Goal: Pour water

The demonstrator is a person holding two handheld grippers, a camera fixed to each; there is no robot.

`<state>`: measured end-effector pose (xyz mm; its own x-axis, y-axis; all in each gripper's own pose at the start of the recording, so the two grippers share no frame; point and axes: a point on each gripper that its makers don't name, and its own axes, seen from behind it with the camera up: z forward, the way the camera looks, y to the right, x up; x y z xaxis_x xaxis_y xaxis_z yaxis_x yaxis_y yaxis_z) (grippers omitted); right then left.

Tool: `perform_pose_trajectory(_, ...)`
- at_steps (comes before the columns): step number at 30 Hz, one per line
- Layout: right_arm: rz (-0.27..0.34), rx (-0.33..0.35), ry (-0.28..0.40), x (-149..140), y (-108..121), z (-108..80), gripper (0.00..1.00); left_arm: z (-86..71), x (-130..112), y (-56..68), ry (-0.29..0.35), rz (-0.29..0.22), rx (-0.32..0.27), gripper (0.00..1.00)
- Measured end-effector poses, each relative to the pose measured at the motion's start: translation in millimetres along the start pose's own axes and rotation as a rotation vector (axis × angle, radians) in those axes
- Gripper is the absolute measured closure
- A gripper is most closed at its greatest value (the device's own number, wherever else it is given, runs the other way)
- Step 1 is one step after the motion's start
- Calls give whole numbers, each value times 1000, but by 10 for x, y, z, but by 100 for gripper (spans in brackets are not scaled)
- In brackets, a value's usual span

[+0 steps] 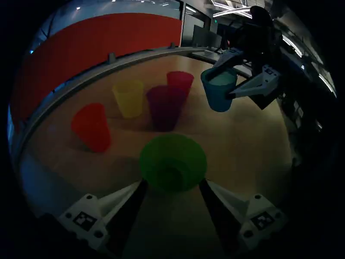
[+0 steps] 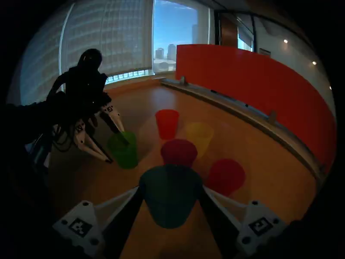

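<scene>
- Left side of the left gripper view, on wooden table (image 1: 250, 142): red cup (image 1: 91, 127), then yellow cup (image 1: 128, 98).
- Centre: purple cup (image 1: 165, 106), with pink cup (image 1: 180, 82) just behind.
- Lower centre: green cup (image 1: 173, 162), clamped between fingers of left gripper (image 1: 172, 183).
- Upper right: blue cup (image 1: 219, 90), grasped by right gripper (image 1: 222, 80), raised above table.

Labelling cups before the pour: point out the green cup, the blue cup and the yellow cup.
green cup (image 1: 172, 160): left gripper view, its inner wall.
blue cup (image 1: 217, 97): left gripper view, its outer side wall.
yellow cup (image 1: 128, 101): left gripper view, its outer side wall.
</scene>
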<state>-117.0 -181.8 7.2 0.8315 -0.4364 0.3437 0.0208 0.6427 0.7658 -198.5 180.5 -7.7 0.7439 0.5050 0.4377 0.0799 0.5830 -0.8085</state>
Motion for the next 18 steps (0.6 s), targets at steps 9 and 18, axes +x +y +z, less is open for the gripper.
perform_pose_trajectory(9, -4, 5, -44, -169, -7, 183, 10, -54, -130, 22, -20, 21, 18, 12)
perform_pose_trajectory(18, -10, 5, -82, -319, 3, 283, 10, -213, -177, 4, 3, 6, 43, 12)
